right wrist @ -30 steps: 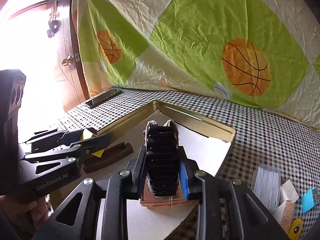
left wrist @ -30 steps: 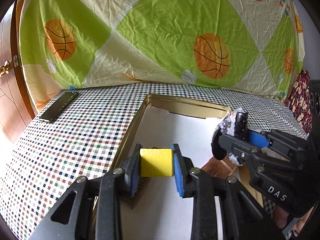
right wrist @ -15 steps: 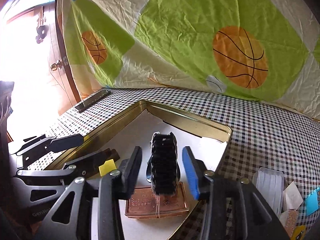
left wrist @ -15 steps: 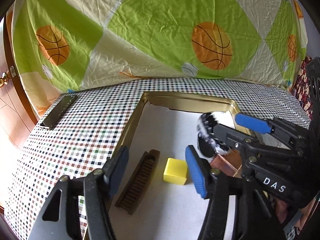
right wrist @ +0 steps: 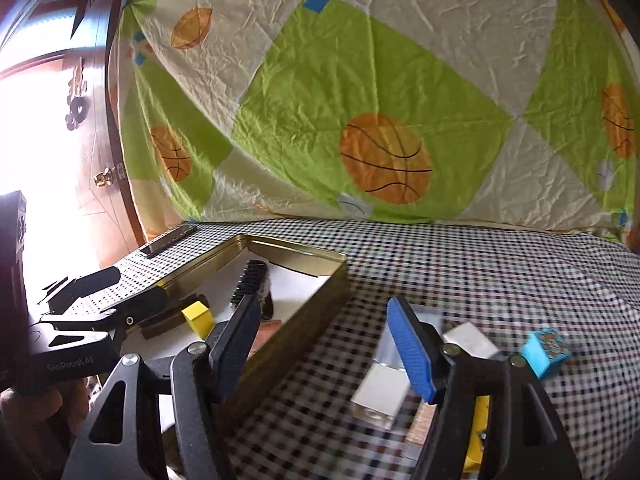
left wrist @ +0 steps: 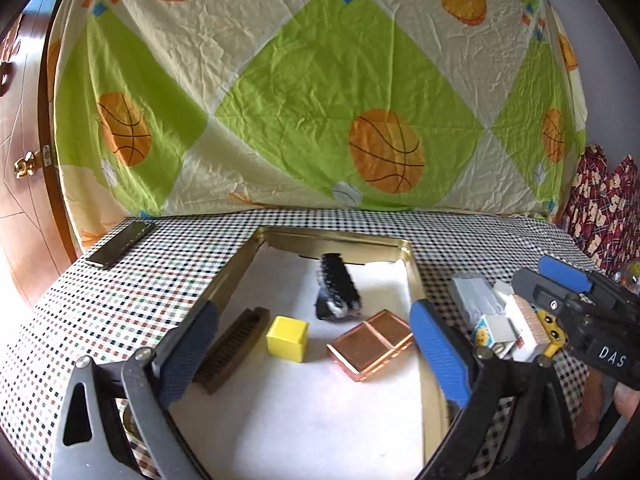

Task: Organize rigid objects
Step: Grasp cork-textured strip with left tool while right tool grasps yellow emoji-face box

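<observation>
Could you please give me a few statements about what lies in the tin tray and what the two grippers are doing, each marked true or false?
1. The yellow cube lies in the gold tin tray. True.
2. The left gripper is shut on the yellow cube. False: its jaws stand wide open and hold nothing.
3. The copper box sits outside the tray on the checked cloth. False: it lies inside the tray, right of the cube.
4. The right gripper is open above loose items beside the tray. True.
5. The black brush lies in the tray. True.
</observation>
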`<state>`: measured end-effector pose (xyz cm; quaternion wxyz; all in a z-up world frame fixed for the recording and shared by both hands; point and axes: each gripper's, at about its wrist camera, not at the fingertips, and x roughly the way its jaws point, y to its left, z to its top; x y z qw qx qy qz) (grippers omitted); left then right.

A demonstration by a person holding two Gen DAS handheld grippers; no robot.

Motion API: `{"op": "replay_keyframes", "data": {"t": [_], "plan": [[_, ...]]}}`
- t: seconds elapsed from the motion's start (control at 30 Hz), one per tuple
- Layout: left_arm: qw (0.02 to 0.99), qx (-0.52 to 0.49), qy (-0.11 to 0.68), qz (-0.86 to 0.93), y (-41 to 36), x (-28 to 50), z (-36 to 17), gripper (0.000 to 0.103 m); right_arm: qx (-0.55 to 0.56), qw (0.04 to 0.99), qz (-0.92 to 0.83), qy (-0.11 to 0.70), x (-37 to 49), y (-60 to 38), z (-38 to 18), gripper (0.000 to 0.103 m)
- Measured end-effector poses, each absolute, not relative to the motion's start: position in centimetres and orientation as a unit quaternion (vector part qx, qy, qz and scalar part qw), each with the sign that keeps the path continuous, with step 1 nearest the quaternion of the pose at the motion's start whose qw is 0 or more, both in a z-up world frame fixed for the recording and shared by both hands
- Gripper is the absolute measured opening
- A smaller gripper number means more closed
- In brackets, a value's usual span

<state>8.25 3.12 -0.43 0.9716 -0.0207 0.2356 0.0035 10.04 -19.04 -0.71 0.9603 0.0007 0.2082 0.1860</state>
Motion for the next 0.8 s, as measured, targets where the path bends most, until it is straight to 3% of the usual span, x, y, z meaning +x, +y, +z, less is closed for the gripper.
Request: {"op": "replay_keyframes", "data": {"t": [0.43, 0.8], "plan": [[0.964, 0.027, 0.247, -0.093, -8.5, 8.4, -1.4, 0.095, 0.061, 0.968, 0.049, 0.24, 10.0, -29.5, -2.6, 0.069], [0.943, 0.042, 0.297, -0.144, -13.5, 10.3, -3.0, 0.064, 0.075, 0.959, 0.038, 0.269, 11.0, -29.8, -3.3, 0.069]]}}
